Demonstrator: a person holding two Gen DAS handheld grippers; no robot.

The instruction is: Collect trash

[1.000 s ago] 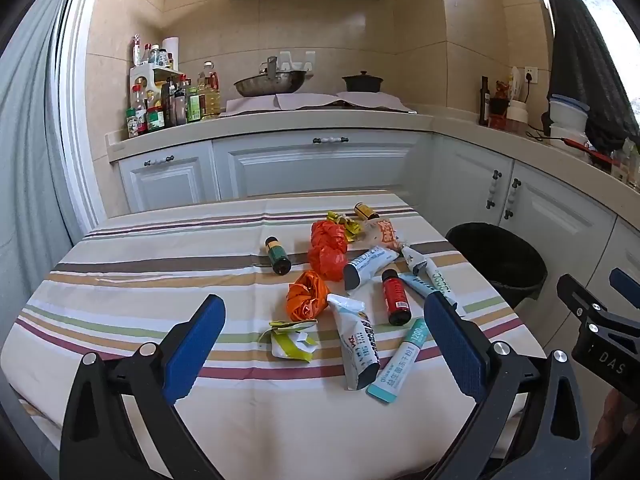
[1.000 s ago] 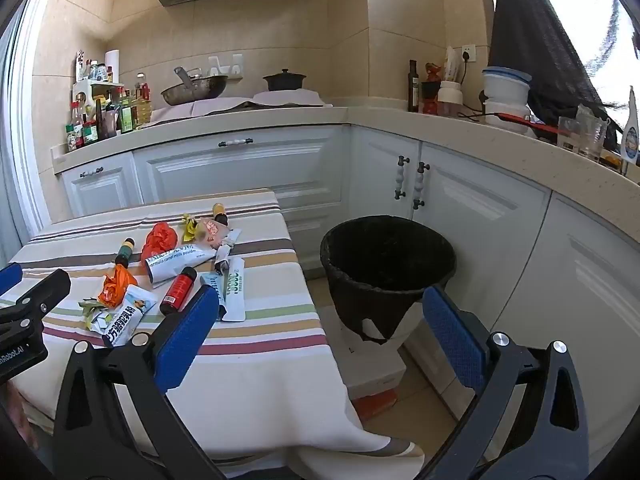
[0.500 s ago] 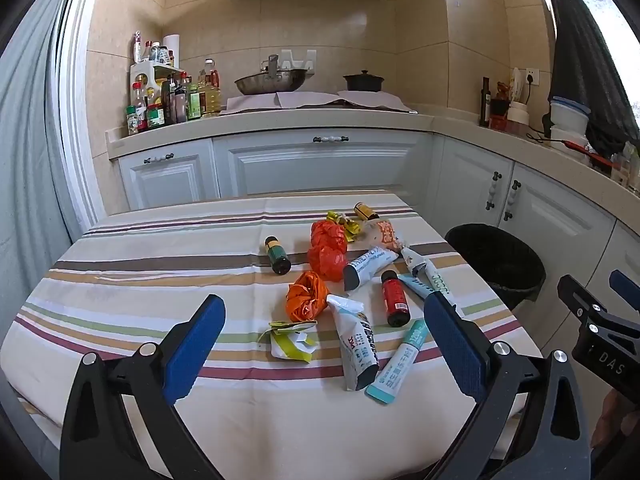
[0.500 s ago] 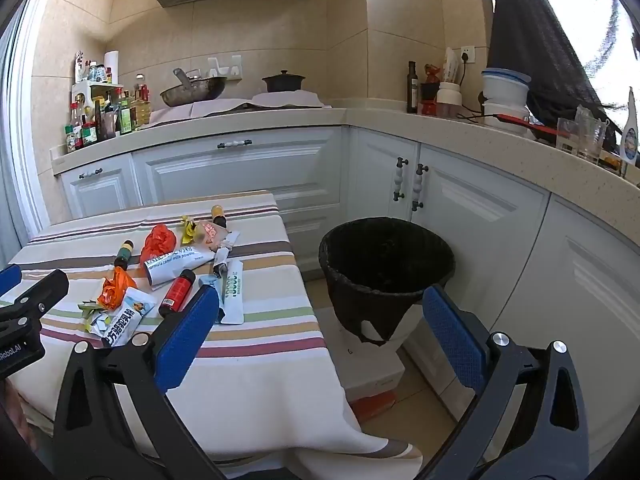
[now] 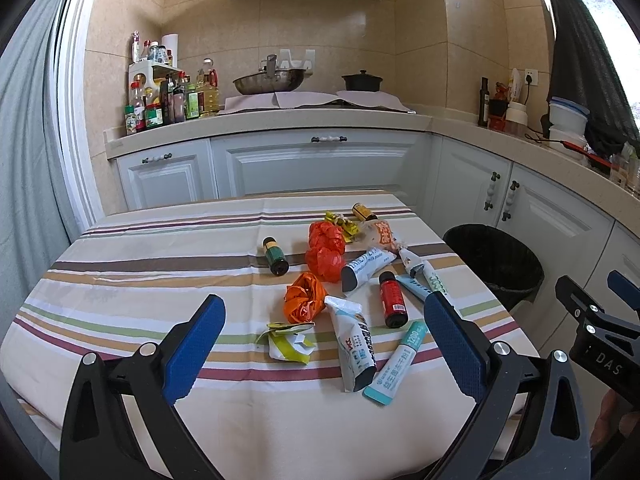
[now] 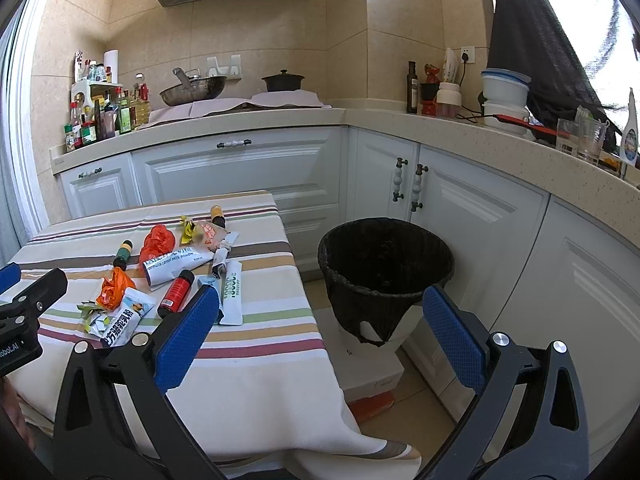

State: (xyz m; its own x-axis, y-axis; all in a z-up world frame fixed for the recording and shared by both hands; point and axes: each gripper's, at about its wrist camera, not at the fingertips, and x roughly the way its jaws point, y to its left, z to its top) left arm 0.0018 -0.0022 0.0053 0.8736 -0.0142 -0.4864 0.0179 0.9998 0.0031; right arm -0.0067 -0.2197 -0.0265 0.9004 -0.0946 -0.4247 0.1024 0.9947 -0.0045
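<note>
Nothing collected yet. My left gripper [image 5: 322, 344] and right gripper [image 6: 320, 334] are both wide, empty. Trash pile [image 5: 352, 280] on table at 12 o'clock; bin [image 6: 386, 264] at 2. Next: descend on nearest wrapper [image 5: 290, 342].

Bare striped surface [image 5: 140, 280] lies left of the trash cluster [image 5: 344, 280]; the bin [image 6: 384, 264] stands open-mouthed just beside the surface's right edge.

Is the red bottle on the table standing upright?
No, the red bottle lies on its side on the striped tablecloth, between a white tube and a teal tube.
</note>
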